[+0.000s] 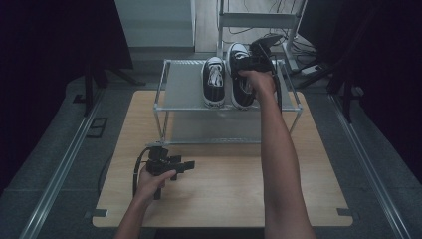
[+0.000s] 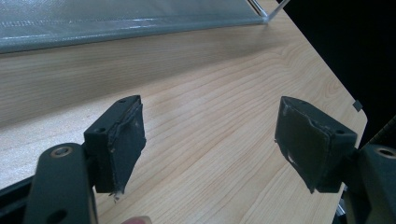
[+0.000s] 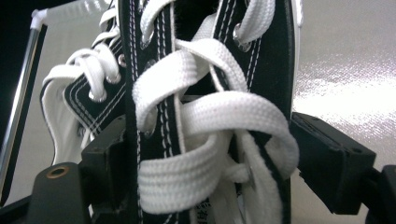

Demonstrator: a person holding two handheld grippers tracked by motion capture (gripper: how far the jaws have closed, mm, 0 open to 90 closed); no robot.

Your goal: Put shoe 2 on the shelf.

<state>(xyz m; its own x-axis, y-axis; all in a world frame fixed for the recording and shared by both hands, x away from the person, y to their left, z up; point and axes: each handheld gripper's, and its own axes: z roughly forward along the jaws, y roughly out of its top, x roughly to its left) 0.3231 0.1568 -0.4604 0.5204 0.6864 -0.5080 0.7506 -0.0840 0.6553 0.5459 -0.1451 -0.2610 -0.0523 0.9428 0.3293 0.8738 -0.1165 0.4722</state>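
Sneaker (image 3: 205,93) on rack (image 1: 184,84) | right tongs (image 3: 205,158) clamp it | left tongs (image 2: 210,144) apart, empty

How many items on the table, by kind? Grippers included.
Sneakers, black with white laces: 2, the left one and the right one, side by side on the rack's top shelf
Wire shoe rack: 1
Handheld grippers: 2, left gripper over the tabletop, right gripper at the right sneaker
Total: 5
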